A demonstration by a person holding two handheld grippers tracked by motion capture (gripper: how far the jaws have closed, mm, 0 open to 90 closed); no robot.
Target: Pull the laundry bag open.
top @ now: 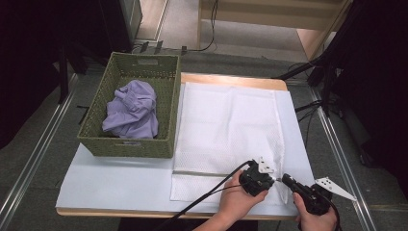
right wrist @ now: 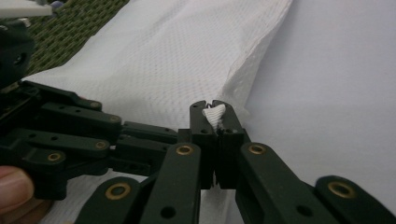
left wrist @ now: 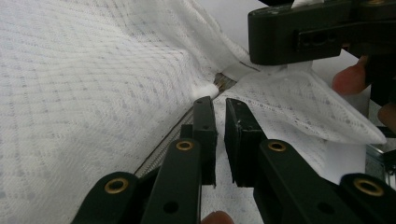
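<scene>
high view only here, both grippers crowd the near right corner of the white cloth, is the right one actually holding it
Observer: Yes. In the right gripper view the right gripper is shut on a small tuft of the white cloth, which bulges out between its tips.
Operator: and the left one
Observer: In the left gripper view the left gripper has its jaws almost together, with a thin slit between them and the tips at a raised fold of the cloth. I cannot tell whether they pinch it.
Operator: anything along that edge
Observer: A zip-like strip runs along the cloth beside the left jaw, ending at a small metal piece just past the tips.
</scene>
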